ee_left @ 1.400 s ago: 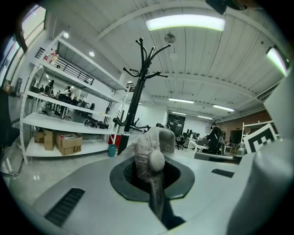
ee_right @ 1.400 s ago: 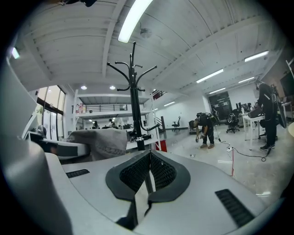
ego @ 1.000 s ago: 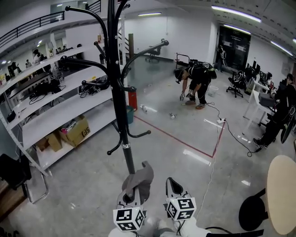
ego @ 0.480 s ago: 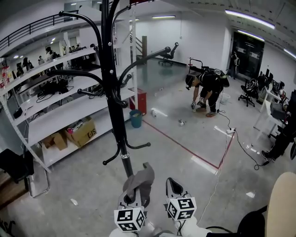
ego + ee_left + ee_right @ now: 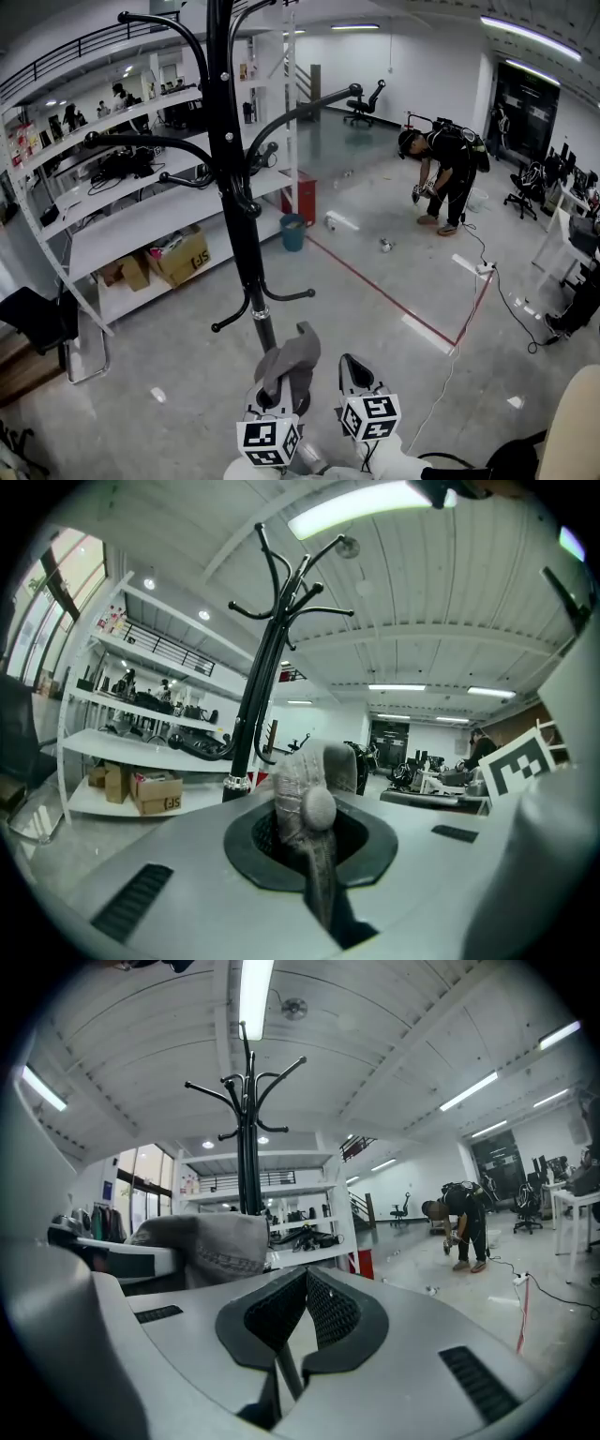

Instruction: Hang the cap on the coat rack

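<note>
Cap [image 5: 286, 361], grey and soft, stands up out of the left gripper [image 5: 278, 396] at the near edge of the head view, just in front of the person. In the left gripper view the jaws are squeezed together on a fold of its fabric [image 5: 309, 794], with the crown button showing just above the pads; the gripper [image 5: 314, 846] holds it firmly. Just to the right, the right gripper [image 5: 354, 377] is beside it with nothing in its grasp: in its own view the ribbed pads meet at their tips [image 5: 302, 1297], and the cap [image 5: 202, 1246] shows off to the left.

Right behind the cap rises the black coat rack [image 5: 234, 187], its pole upright and its curved hooks spreading left and right above; the cap is low against the pole and on no hook. Left of the rack runs white shelving [image 5: 141, 216] with cardboard boxes [image 5: 180, 258] on the bottom shelf. A blue bin [image 5: 293, 232] sits past the shelf end. A red tape line [image 5: 394, 300] crosses the floor to the right, and far beyond it a person in black [image 5: 450, 169] bends toward the floor.
</note>
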Demonstrator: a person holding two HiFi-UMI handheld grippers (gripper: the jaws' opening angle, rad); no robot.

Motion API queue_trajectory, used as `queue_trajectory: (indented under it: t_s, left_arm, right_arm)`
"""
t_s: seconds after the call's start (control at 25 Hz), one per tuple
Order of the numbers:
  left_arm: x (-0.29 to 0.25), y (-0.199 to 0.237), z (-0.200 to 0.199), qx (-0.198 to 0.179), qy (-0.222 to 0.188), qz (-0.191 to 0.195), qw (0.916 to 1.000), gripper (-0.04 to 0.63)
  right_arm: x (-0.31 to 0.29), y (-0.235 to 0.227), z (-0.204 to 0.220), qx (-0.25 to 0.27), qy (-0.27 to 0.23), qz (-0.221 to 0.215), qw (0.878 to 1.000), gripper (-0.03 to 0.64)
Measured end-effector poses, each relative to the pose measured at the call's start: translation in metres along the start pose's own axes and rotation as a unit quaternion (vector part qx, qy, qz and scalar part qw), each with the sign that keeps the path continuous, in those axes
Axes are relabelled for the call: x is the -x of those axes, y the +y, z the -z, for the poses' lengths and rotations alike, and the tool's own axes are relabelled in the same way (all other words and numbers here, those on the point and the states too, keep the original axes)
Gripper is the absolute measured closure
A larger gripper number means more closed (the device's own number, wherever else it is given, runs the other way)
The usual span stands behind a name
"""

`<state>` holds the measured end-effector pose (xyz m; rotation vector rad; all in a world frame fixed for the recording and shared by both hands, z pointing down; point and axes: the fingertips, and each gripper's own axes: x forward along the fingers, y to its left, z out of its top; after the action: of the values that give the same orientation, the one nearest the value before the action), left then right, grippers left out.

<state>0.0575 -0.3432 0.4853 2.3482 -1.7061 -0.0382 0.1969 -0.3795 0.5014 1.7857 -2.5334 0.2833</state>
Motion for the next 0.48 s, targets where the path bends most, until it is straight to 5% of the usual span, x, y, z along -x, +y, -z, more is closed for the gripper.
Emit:
queue_trajectory:
  t_s: [0.48]
  left_arm:
    - [0.01,0.001,-0.069,-0.059,-0.094,0.0,0.9939,0.589]
  right_arm:
    - [-0.007,0.013,0.005,-0.006,0.008,-0.011,1.0,0.607]
